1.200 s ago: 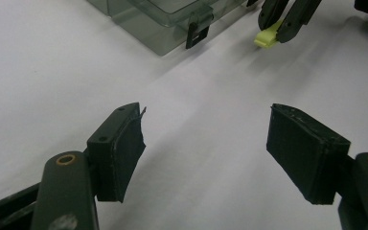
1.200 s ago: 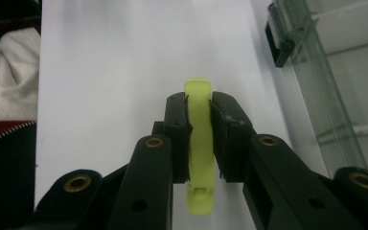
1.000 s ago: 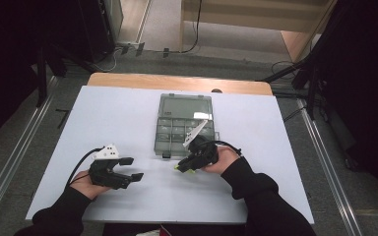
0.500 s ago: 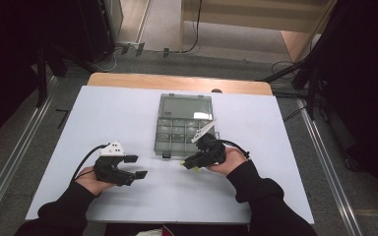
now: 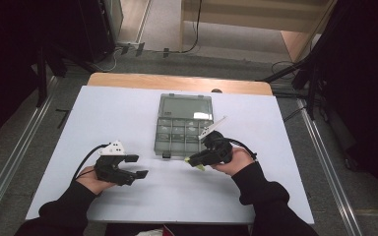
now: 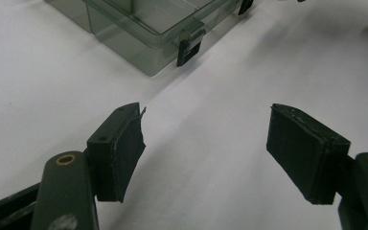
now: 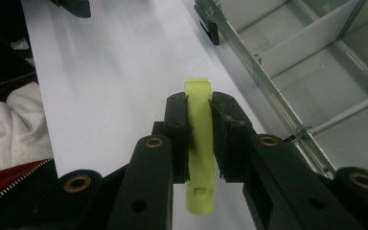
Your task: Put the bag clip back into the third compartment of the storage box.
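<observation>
Carry step: right gripper [image 7: 199,139] fingers pinch the yellow-green clip [image 7: 199,143] above the surface beside the open organizer box [image 5: 183,128], left gripper [image 6: 211,148] fingers spread empty; next, likely lower it into a compartment

Lime-green clip [image 7: 199,143]; smoky grey translucent box [image 5: 183,123]; white table [image 5: 128,113]; black pads [image 6: 124,143]

The organiser box [image 5: 183,125] looks like clear, smoky-grey plastic, glossy, with black plastic latches. The yellow-green clip [image 7: 199,143] is smooth, slightly shiny plastic. The table [image 5: 128,113] top is matt white; its far edge is bare wood. The pads [image 6: 124,153] look matt black and rubbery, frayed at the edges.
</observation>
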`<state>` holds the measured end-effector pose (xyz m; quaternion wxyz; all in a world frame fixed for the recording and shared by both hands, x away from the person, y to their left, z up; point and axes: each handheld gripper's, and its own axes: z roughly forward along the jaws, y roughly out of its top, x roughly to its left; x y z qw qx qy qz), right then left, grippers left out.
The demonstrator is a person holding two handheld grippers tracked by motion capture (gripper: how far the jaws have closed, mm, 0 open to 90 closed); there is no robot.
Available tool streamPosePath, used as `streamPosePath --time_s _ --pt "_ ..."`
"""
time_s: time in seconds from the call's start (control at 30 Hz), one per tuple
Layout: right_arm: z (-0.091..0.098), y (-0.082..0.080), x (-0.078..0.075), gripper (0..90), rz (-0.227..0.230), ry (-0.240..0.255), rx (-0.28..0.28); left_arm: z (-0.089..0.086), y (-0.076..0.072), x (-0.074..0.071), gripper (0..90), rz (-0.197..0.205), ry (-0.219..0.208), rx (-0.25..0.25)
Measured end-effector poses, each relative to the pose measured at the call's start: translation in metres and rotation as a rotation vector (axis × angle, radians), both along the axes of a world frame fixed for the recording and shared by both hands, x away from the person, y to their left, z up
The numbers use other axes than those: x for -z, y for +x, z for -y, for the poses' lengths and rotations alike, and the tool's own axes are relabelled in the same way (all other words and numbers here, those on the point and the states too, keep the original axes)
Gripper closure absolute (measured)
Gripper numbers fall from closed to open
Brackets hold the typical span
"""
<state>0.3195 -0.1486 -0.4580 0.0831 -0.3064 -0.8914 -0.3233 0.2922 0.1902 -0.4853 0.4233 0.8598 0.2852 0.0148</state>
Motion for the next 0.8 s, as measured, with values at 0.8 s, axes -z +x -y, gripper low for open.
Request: streamPosePath --time_s 0.8 --pt "0.005 0.006 -0.017 78.5 0.0 0.017 0.108 0.001 0.0 0.001 27.8 -0.003 0.0 0.004"
